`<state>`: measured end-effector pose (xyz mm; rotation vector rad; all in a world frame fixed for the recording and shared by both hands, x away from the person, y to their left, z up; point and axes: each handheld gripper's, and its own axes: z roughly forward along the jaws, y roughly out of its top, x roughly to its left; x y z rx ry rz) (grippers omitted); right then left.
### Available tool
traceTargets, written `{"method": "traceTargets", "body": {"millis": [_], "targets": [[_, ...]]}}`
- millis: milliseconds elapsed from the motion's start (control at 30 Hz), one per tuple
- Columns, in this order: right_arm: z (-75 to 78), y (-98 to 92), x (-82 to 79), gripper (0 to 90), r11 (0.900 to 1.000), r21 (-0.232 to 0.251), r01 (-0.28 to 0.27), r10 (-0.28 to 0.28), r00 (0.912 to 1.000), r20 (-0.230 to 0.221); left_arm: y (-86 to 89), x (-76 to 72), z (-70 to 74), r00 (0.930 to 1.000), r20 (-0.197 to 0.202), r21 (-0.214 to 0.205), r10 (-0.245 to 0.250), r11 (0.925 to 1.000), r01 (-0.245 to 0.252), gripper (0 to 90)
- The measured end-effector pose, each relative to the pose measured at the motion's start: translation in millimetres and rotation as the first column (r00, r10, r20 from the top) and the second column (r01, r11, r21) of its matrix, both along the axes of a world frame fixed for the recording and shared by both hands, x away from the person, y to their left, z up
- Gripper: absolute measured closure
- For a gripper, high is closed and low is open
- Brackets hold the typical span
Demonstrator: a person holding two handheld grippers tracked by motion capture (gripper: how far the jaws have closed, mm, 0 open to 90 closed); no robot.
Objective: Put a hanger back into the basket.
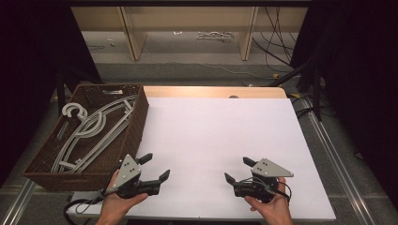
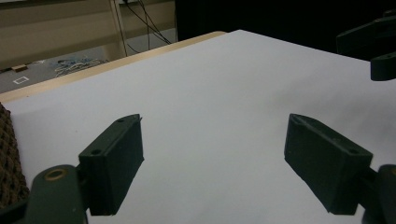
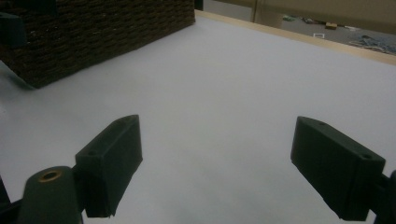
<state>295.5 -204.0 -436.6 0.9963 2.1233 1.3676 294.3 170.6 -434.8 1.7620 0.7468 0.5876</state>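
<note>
Dark room, cables on the floor beyond; white table (image 1: 220, 140) bare across its middle. A brown wicker basket (image 1: 133, 129) sits at the table's left edge, holding several grey clothes hangers (image 1: 94, 131) piled loosely, hooks toward the far end.

We hold the left gripper (image 1: 155, 167) just beside the basket's near right corner, jaws spread wide, nothing between them. The right gripper (image 1: 237, 169) hovers low over the near right part of the table, jaws likewise apart and empty; in its own view the basket wall (image 3: 102, 32) lies ahead to the left.

Judgement: work is at its start. All hangers we can see lie in the basket, none on the table. What is left, seemingly: reach in, grip a hanger, lift it out.
</note>
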Motion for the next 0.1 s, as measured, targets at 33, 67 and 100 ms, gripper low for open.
{"method": "traceTargets", "body": {"millis": [33, 67, 100], "targets": [[0.2, 0.0, 0.1, 17.5, 1.0, 0.001, 0.002, -0.002, 1.0, 0.002, 0.2, -0.5, 0.4, 1.0, -0.003, 0.009, 0.006, 0.9999, -0.006, 19.6], [0.2, 0.1, 0.2, 17.5, 1.0, 0.0, 0.002, -0.002, 1.0, 0.004, -0.1, -0.1, 0.0, 1.0, 0.0, -0.001, 0.0, 1.0, 0.0, 19.5], [-0.1, 0.2, 0.1, 17.5, 1.0, 0.0, -0.001, 0.001, 1.0, 0.0, 0.0, -1.0, 0.8, 0.9999, -0.003, 0.003, 0.01, 0.9999, -0.01, 19.5]]}}
